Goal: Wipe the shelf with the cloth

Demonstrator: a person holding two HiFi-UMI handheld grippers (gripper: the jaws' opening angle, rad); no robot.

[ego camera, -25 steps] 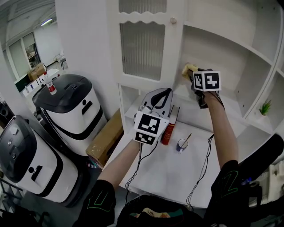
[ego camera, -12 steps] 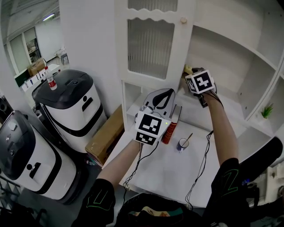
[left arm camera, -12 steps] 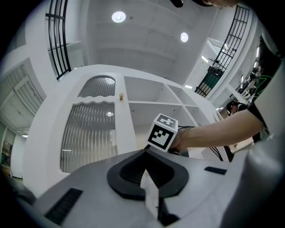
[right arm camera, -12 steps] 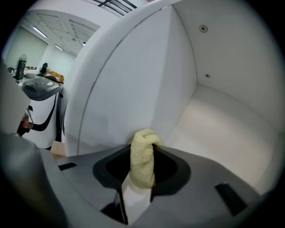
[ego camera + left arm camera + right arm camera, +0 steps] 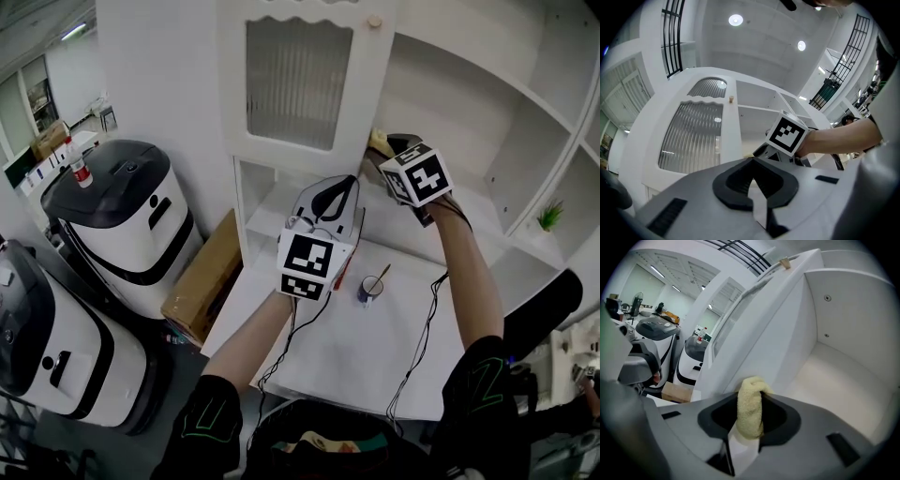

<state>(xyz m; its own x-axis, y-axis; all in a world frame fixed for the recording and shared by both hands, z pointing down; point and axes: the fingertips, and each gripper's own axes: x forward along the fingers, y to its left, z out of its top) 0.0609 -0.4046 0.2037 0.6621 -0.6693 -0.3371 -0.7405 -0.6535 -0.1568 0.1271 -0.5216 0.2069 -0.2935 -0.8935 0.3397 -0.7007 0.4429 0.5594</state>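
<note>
A yellow terry cloth (image 5: 751, 404) sticks up between the jaws of my right gripper (image 5: 748, 430), which is shut on it. In the head view my right gripper (image 5: 386, 155) holds the cloth (image 5: 378, 141) at the left end of the open white shelf (image 5: 469, 202), close to the side wall by the glass door. The shelf floor (image 5: 839, 380) lies just ahead of the cloth. My left gripper (image 5: 336, 195) hangs lower, over the white counter, shut with nothing in it. In the left gripper view its jaws meet at the left gripper (image 5: 752, 163), facing the right gripper's marker cube (image 5: 786, 133).
A ribbed glass cabinet door (image 5: 295, 80) stands left of the shelf. On the white counter (image 5: 375, 356) a small cup with a brush (image 5: 369, 289) stands. Two white-and-black machines (image 5: 122, 216) and a cardboard box (image 5: 199, 281) are at the left. A small plant (image 5: 548, 217) sits at the right.
My right gripper has carried the cloth leftward along the shelf, closer to the wall by the glass door. The left gripper has stayed put, and the head view has shifted a little.
</note>
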